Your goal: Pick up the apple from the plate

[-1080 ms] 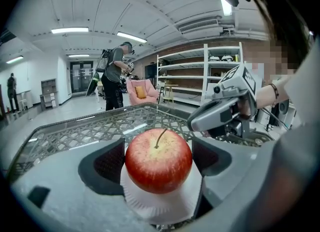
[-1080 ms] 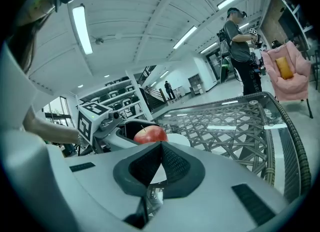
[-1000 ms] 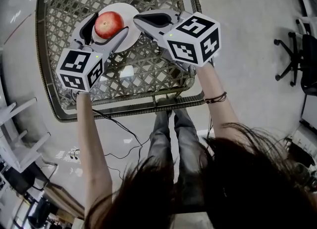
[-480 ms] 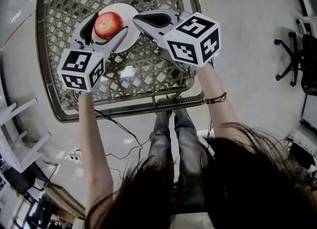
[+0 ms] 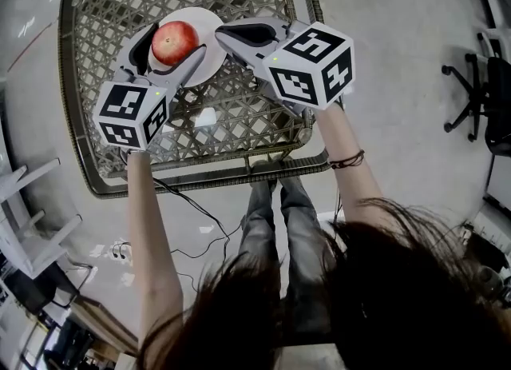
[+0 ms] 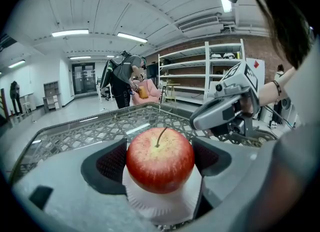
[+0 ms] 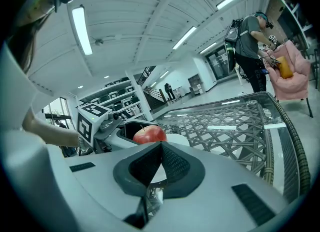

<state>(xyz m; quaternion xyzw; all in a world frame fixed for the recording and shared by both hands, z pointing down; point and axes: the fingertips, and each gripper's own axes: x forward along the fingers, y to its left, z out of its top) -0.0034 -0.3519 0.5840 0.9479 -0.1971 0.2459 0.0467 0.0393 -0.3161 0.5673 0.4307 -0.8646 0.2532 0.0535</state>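
Observation:
A red apple [image 5: 175, 42] rests on a small white paper plate [image 5: 214, 41] on the lattice table. My left gripper [image 5: 176, 44] has one jaw on each side of the apple [image 6: 160, 160], and both pads touch its flanks, so it is shut on the apple. The apple still sits on the plate [image 6: 161, 207]. My right gripper [image 5: 223, 33] hovers just right of the plate, jaws pressed together with nothing between them [image 7: 161, 148]. In the right gripper view the apple [image 7: 149, 135] shows just beyond the jaw tips.
The table [image 5: 239, 121] is a woven lattice under glass with a raised rim. A cable [image 5: 192, 208] runs over the floor below it. An office chair [image 5: 479, 89] stands far right. A person [image 6: 122, 78] and shelves [image 6: 200, 70] are in the background.
Hardly anything: the left gripper has shifted very slightly, while the apple, the plate and the right gripper stay where they were.

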